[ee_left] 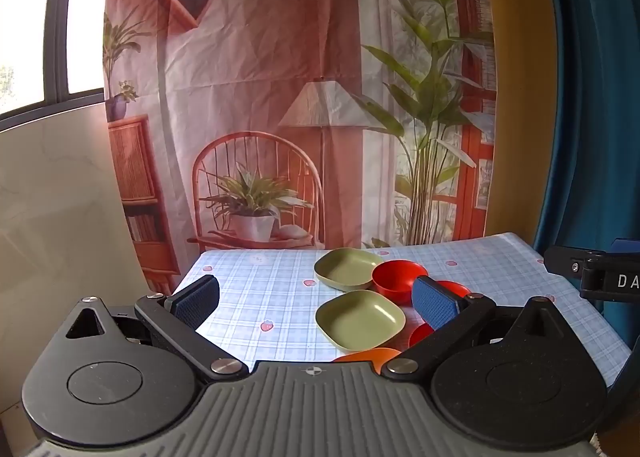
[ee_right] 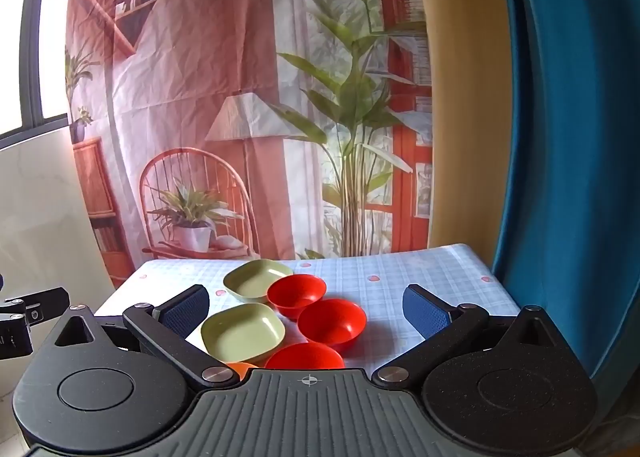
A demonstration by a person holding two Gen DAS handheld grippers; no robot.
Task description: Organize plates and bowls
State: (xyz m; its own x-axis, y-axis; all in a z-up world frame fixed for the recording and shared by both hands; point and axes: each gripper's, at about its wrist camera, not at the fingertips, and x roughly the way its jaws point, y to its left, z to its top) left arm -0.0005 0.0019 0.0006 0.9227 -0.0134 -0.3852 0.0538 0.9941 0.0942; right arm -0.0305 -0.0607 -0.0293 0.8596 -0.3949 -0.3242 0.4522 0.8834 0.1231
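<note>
Two green square plates lie on the checked tablecloth: a far one [ee_left: 347, 268] [ee_right: 256, 280] and a near one [ee_left: 359, 320] [ee_right: 242, 331]. Three red bowls stand beside them: far [ee_left: 398, 280] [ee_right: 297, 293], middle [ee_right: 332, 321], near [ee_right: 305, 357]. An orange dish [ee_left: 368, 356] [ee_right: 240, 368] peeks out at the near edge. My left gripper [ee_left: 316, 301] is open and empty, above the table's near side, left of the dishes. My right gripper [ee_right: 306, 309] is open and empty, with the bowls between its fingers in view.
The table [ee_left: 248, 297] has a blue-checked cloth with strawberries. A printed backdrop [ee_left: 280, 97] hangs behind it, a blue curtain [ee_right: 560, 137] stands on the right, and a window [ee_left: 40, 17] is on the left. The right gripper's body [ee_left: 600, 277] shows at the left view's right edge.
</note>
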